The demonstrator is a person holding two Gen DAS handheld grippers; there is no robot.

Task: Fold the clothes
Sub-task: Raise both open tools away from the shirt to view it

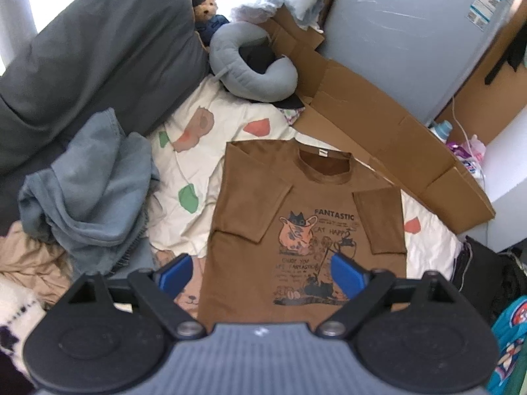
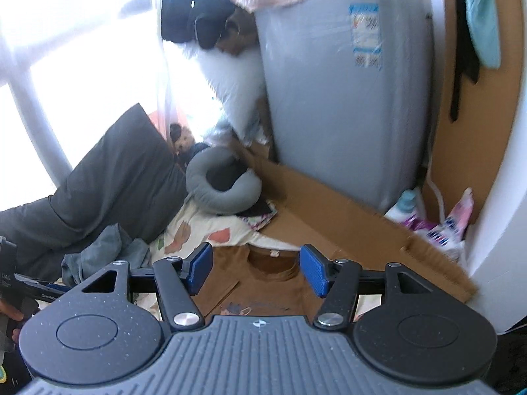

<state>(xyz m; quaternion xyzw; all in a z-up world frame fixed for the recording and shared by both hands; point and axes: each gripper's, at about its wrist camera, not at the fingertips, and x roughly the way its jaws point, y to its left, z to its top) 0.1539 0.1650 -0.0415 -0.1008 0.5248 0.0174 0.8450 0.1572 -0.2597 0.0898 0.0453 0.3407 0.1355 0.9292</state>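
Matt brown cotton-like T-shirt [image 1: 306, 204] on soft printed cloth sheet [image 1: 210, 131], beside dull corrugated cardboard [image 1: 378, 121].

Each claw [image 1: 260, 271] [image 2: 256, 268] is showing blue ribbed pads [image 2: 201, 268] on black linkage arms, silver pivot screws behind them, and a grey ridged housing.

Daylight floods in behind the dark grey upright cushion [image 1: 98, 62], blowing the window [image 2: 66, 49] out to white glare. The right wrist view smears with motion blur; fisheye bending darkens every corner.
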